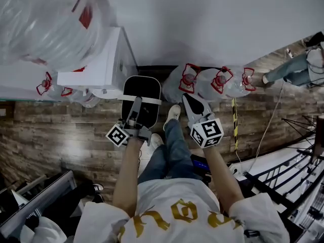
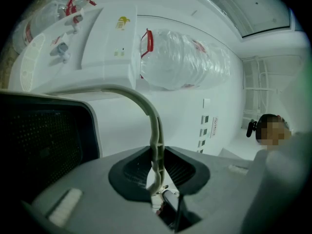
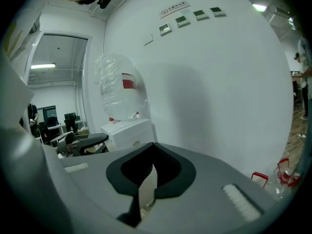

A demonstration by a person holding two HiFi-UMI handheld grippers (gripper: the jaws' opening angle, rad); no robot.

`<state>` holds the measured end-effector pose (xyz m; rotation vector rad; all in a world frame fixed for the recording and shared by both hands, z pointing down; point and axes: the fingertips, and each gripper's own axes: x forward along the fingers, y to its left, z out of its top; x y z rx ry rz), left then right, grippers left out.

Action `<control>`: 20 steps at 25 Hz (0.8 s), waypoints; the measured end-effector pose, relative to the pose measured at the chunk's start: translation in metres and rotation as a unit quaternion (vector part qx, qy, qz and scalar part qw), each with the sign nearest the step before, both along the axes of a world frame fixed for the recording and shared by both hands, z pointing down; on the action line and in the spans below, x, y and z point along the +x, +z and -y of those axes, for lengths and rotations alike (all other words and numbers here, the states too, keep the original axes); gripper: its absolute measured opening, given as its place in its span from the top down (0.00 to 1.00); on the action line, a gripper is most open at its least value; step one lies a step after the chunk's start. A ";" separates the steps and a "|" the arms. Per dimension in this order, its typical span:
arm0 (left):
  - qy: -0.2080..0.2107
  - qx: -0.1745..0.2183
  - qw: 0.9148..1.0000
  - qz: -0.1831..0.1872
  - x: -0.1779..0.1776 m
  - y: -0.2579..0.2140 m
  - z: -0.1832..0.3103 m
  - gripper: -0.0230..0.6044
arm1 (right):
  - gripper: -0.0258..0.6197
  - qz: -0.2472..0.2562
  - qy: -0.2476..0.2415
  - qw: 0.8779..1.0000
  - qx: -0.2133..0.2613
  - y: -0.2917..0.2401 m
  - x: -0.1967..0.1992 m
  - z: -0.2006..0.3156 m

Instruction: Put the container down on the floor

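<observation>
**Okay, bin's hanging off the left claw, floor is next**

Starting at the left claw: we've got it pinched tight on the bin's thin pale handle, which arcs up out of the jaws and over to the bin's black side. The right claw is closed with nothing in it, just pointing at the wall and along for the ride.

From the head view, the bin hangs in front of our legs, between the dispenser on the left and the row of water bottles on the right. It looks to us like it's clear of the floor, though we can't see its bottom edge.

So we'd call this the carry or lower step, with the put-down itself not done. Next we need to bring the left arm straight down until the base sits flat on the planks, and only then let the jaws go. The handle is skinny and the bin can swing on it, so go slow and keep it off the dispenser.
</observation>
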<state>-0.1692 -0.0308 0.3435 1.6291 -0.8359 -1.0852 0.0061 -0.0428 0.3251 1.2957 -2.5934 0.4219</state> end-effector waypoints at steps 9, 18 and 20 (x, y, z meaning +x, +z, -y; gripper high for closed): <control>-0.002 -0.023 1.000 0.020 0.003 0.076 0.029 0.85 | 0.92 0.007 -0.014 1.000 -0.019 0.065 0.004 0.037; -0.001 -0.049 0.999 0.013 0.015 0.186 0.058 0.85 | 0.92 0.024 -0.034 0.997 -0.062 0.160 0.013 0.055; 0.000 -0.051 0.999 0.012 0.018 0.208 0.066 0.85 | 0.92 0.024 -0.035 0.997 -0.066 0.180 0.013 0.058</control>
